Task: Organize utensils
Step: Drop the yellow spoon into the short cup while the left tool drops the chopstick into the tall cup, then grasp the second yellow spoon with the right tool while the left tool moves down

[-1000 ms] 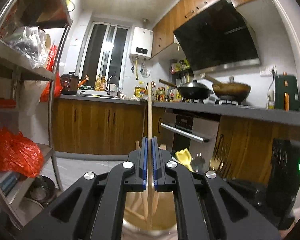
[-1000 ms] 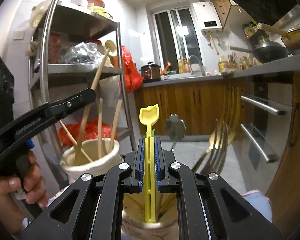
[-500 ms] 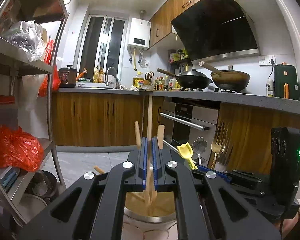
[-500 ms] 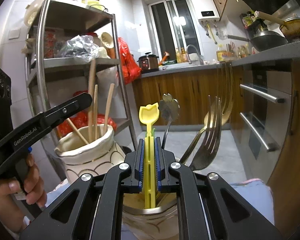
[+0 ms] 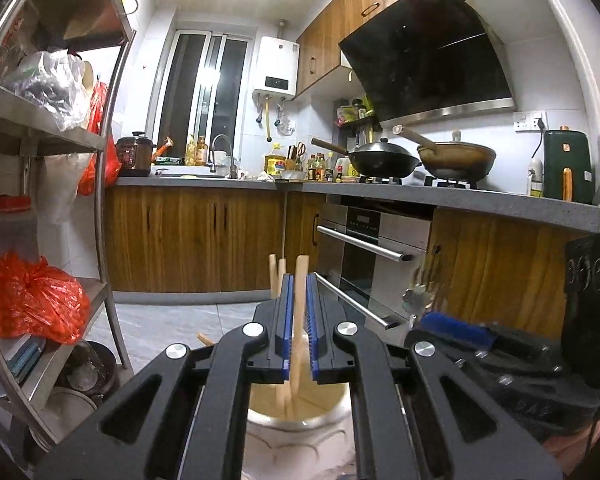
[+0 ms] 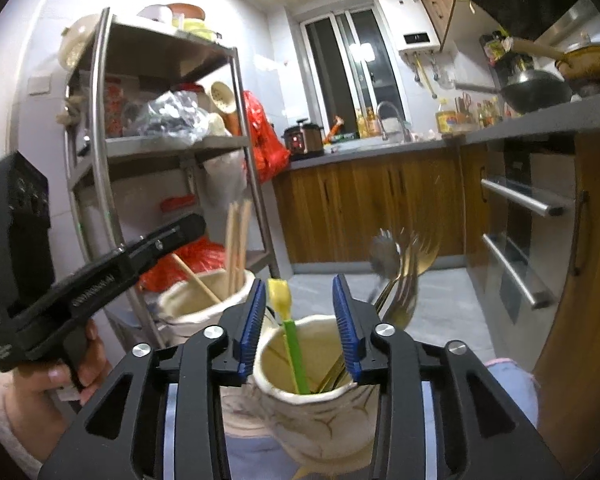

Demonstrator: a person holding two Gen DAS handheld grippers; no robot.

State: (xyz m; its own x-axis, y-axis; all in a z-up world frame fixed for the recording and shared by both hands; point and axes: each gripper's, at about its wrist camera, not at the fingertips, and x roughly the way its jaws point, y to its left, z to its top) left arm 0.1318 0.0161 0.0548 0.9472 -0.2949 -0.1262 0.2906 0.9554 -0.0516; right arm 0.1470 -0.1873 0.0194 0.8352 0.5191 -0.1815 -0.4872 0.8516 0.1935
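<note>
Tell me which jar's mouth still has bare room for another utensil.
The right jar: there is bare room at the mouth between the yellow spoon and the forks. The left jar is more crowded, with wooden sticks across its opening.

Blurred metal forks point(image 6: 404, 276); wooden sticks' point(image 5: 298, 320) lower ends hidden behind left gripper point(image 5: 298, 334).

Home kitchen: woks point(image 5: 382, 158), oven point(image 5: 370, 236), sink point(image 6: 384, 142).
</note>
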